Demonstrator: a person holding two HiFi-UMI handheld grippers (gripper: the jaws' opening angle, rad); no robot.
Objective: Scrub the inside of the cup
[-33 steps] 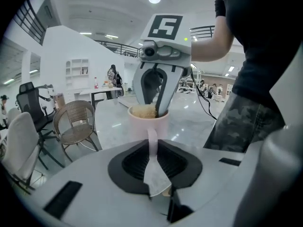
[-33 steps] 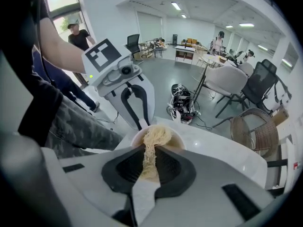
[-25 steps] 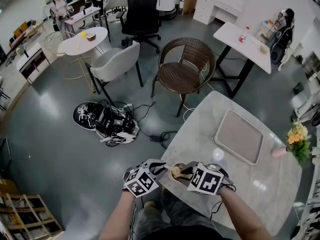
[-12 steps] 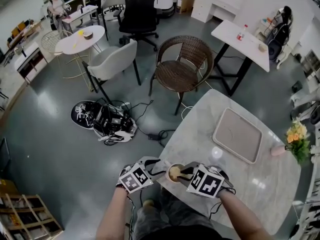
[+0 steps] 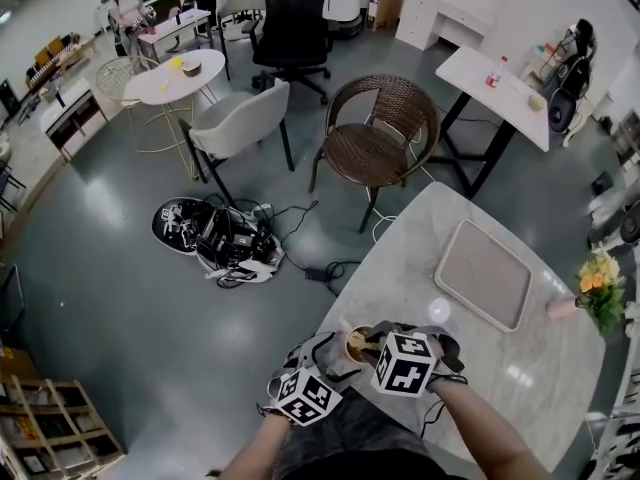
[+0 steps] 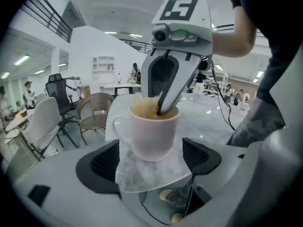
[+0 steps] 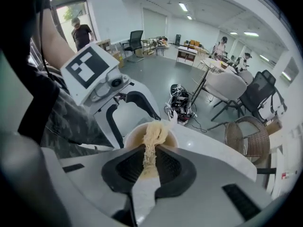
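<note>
Tallied:
- one desk (image 5: 400, 268)
- one cup (image 6: 151, 131)
- one scrub pad (image 7: 151, 136)
- one tray (image 5: 483, 273)
- one bunch of flowers (image 5: 600, 273)
- one wicker chair (image 5: 378, 138)

Two tongs are counted: left tongs (image 6: 152, 160), right tongs (image 7: 149, 167).

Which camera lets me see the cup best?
The left gripper view: the cup stands in the middle, side-on, handle and all. The right gripper view shows only its rim; the head view shows it tiny, from above.
</note>
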